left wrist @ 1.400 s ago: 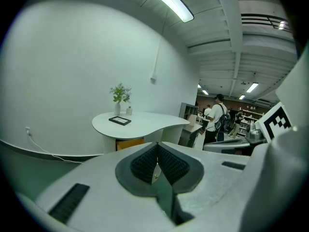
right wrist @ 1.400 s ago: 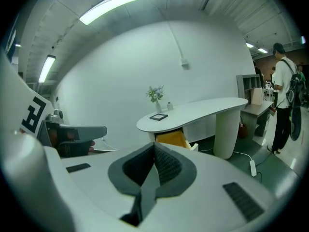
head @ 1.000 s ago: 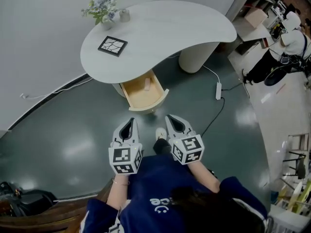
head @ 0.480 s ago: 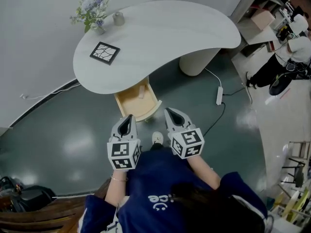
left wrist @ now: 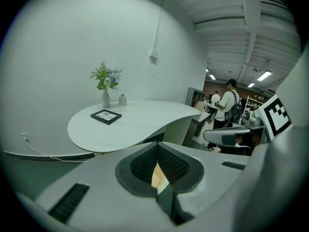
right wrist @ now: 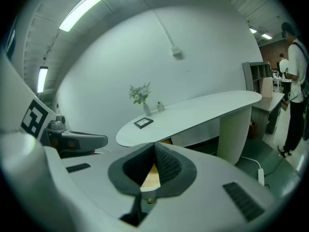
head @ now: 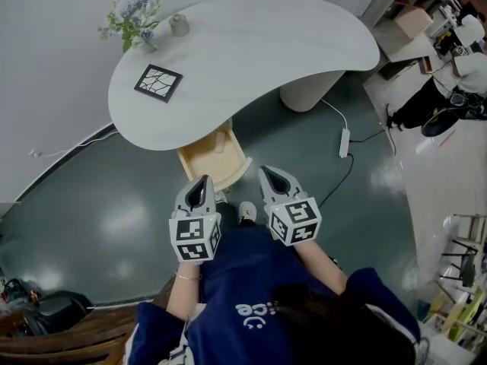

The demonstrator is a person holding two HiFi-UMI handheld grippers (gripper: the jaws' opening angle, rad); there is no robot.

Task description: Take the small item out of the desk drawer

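The grey left gripper (head: 201,182) and grey right gripper (head: 268,175) have come forward towards the open pale wooden drawer (head: 187,164) under the white curved desk (head: 251,59). The left gripper's tip now seems to reach the drawer's front.

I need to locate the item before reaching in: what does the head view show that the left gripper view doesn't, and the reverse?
Head view only: the open drawer from above, the small item lying in it near the desk edge, and the left gripper and right gripper both short of it. Left gripper view only: its jaws together, a sliver of drawer wood behind them, and ceiling lights. Both: the desk, the flower vase and the black framed square.
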